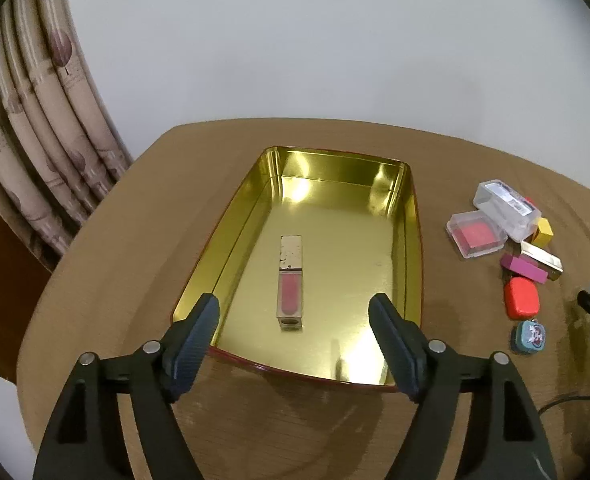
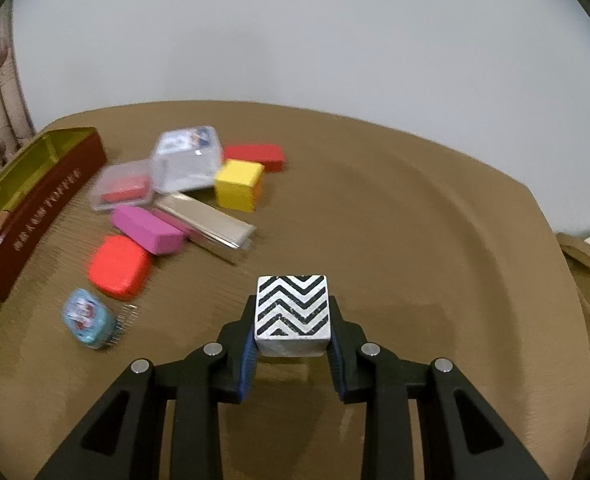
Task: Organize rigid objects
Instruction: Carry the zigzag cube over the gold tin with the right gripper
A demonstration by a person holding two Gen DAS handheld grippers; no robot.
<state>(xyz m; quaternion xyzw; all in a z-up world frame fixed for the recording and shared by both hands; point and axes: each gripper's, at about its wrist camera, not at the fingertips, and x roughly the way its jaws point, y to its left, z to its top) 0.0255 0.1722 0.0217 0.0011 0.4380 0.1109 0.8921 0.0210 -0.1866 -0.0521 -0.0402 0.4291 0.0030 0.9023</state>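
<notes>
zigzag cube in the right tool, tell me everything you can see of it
The zigzag cube is a small blocky box, silvery white, its top face printed with black chevron stripes and slightly speckled. The near side looks plain pale grey. It sits level, clamped on its left and right sides between the blue pads of the right tool, above the brown tabletop; whether it is lifted clear cannot be told. It is apart from the cluttered pile to the left.
</notes>
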